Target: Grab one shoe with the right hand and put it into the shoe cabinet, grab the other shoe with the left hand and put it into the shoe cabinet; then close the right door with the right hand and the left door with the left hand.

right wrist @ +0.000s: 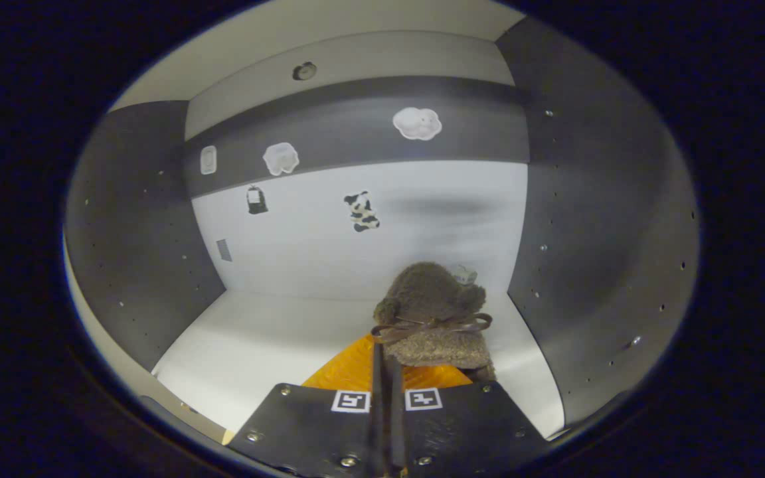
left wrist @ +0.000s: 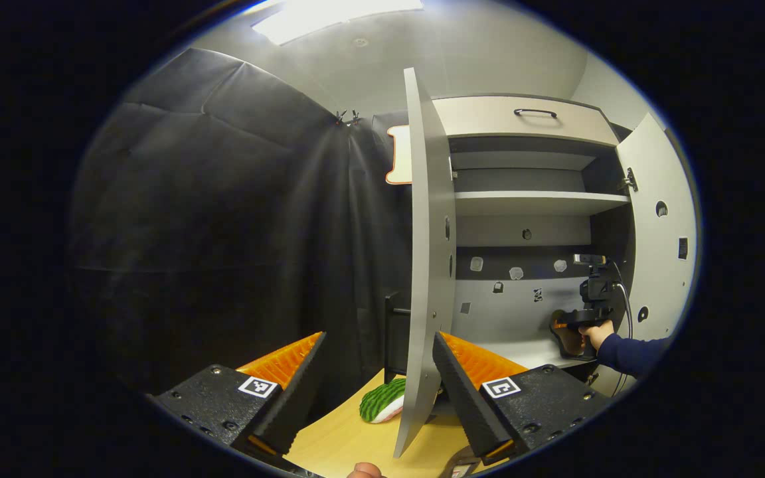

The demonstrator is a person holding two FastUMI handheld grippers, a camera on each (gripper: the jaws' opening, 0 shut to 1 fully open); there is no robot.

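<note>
No legible text, labels, brands or numbers on anything.

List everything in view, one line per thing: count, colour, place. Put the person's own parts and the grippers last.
brown shoe: one, fuzzy brown with a ribbon bow, inside the cabinet over its floor, at the right gripper's tips.
green shoe: one, green and white, on the wooden floor beside the left door.
shoe cabinet: one, pale grey and dark, both doors open.
left door: one, pale grey, open, edge-on.
right door: one, pale grey, open.
stickers: several, mostly white, on the cabinet's back wall.
hand: one, dark blue sleeve, holding the right gripper.
left gripper: one, open, empty.
right gripper: one, shut on the brown shoe.
</note>
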